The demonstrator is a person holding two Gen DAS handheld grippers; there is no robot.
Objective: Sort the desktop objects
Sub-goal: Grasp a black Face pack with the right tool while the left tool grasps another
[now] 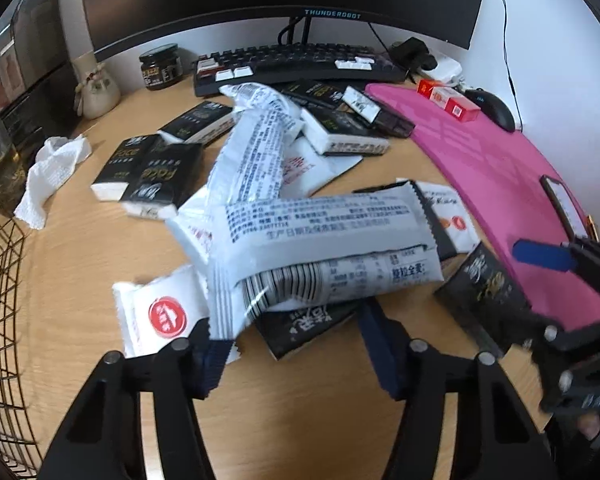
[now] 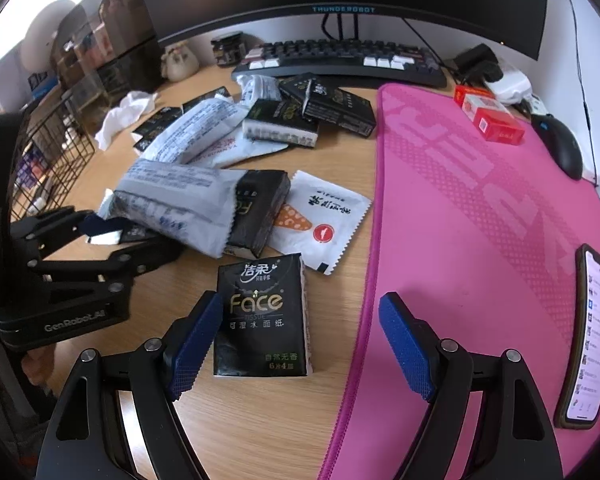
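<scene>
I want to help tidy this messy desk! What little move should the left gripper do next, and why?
Probably close the left gripper the rest of the way. Its blue pads sit on either side of the end of the long grey snack packet, which lies on top of the pile, but they do not look pressed on it yet. The wire basket stands close on its left, likely where the packet goes.

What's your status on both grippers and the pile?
Left gripper open around the white snack pack, no grip yet. Right gripper open over black tissue pack. Pile overlapping; phone on pink mat.
</scene>
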